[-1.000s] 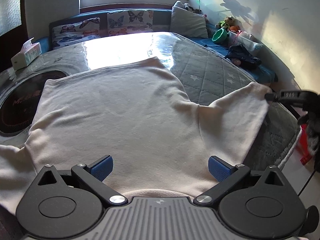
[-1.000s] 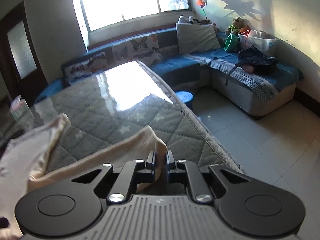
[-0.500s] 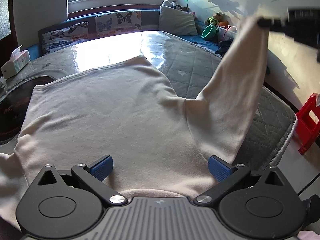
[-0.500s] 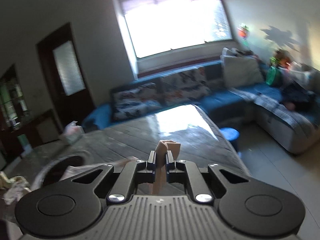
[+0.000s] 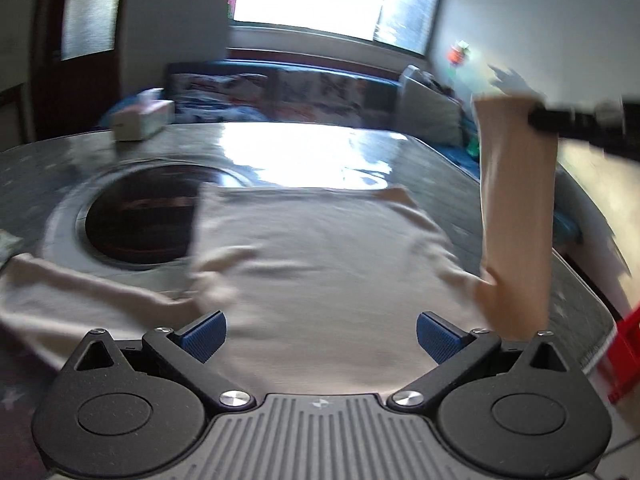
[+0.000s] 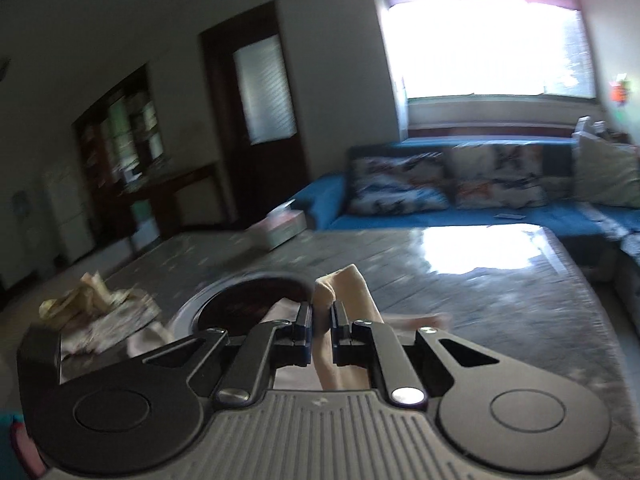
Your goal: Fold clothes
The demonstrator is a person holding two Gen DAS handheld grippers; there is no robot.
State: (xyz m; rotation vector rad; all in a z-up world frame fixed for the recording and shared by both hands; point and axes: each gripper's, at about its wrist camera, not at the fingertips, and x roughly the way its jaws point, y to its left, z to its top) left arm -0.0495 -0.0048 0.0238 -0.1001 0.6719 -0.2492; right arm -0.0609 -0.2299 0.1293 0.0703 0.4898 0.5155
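Observation:
A cream long-sleeved top (image 5: 320,272) lies spread on the grey quilted table (image 5: 460,160). My left gripper (image 5: 321,334) is open and empty, low over the top's near edge. My right gripper (image 6: 322,314) is shut on the end of the right sleeve (image 6: 344,292). In the left wrist view that sleeve (image 5: 516,220) hangs upright from the right gripper (image 5: 536,120), high above the table's right side. The left sleeve (image 5: 72,296) lies flat at the left.
A dark round inset (image 5: 140,216) sits in the table at the left. A tissue box (image 5: 140,120) stands at the far edge. Crumpled paper (image 6: 92,300) lies on the table's left. A blue sofa (image 6: 460,200) runs behind. A red stool (image 5: 624,352) is at the right.
My right gripper has lifted the sleeve higher and swung left over the table. My left gripper has turned left, so the round inset and left sleeve now show.

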